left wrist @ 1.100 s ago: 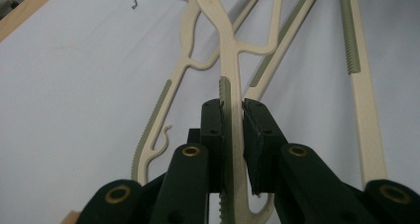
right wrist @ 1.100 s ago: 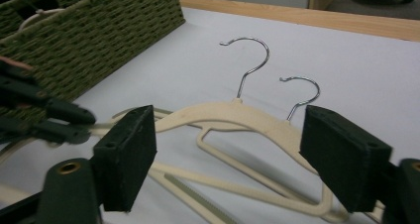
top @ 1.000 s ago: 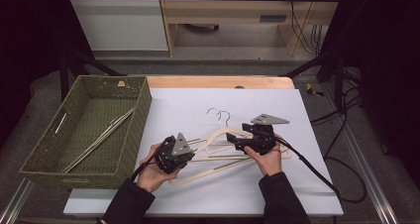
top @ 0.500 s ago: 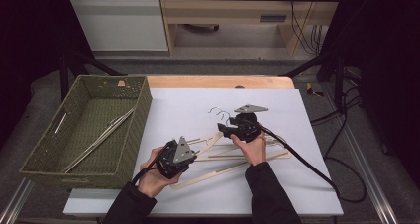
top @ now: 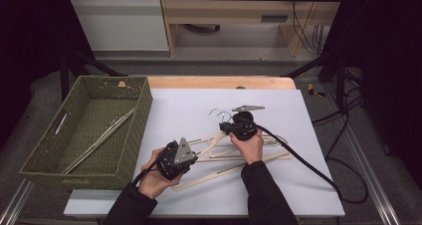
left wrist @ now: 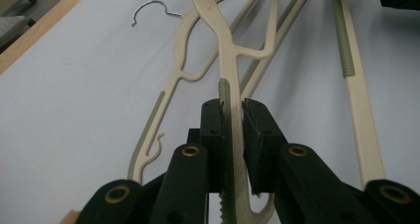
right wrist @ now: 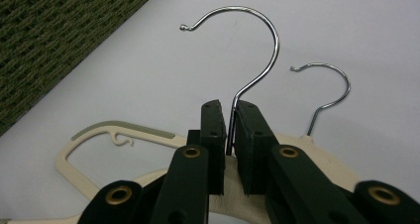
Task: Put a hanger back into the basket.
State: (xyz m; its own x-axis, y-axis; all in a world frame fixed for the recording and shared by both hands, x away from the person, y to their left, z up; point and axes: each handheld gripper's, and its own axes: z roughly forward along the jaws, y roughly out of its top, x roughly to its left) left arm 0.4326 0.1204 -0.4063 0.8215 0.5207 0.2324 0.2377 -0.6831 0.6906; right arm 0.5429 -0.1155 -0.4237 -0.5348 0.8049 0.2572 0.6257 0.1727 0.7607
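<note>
A: The left gripper (left wrist: 232, 149) is clamping tight on the arm of the top hanger (left wrist: 229, 50), jaws pinched narrow around the cream plastic. From above, that left gripper (top: 175, 159) is sitting low on the white table (top: 164, 110), near the person's edge.

B: And the right gripper (right wrist: 229, 130) is biting onto the metal hook (right wrist: 247, 50) of that same top hanger, jaws squeezed on the wire just above the neck.

A: So both tongs are gripping one hanger, one at the arm, one at the hook. In the high view the right gripper (top: 241, 127) is working mid-table.

B: A second hanger (right wrist: 101, 135) is lying underneath, its own hook (right wrist: 324, 92) resting just beside.

A: And the green basket (top: 134, 130) is sitting to the left, already holding hangers (top: 102, 138) inside.
</note>
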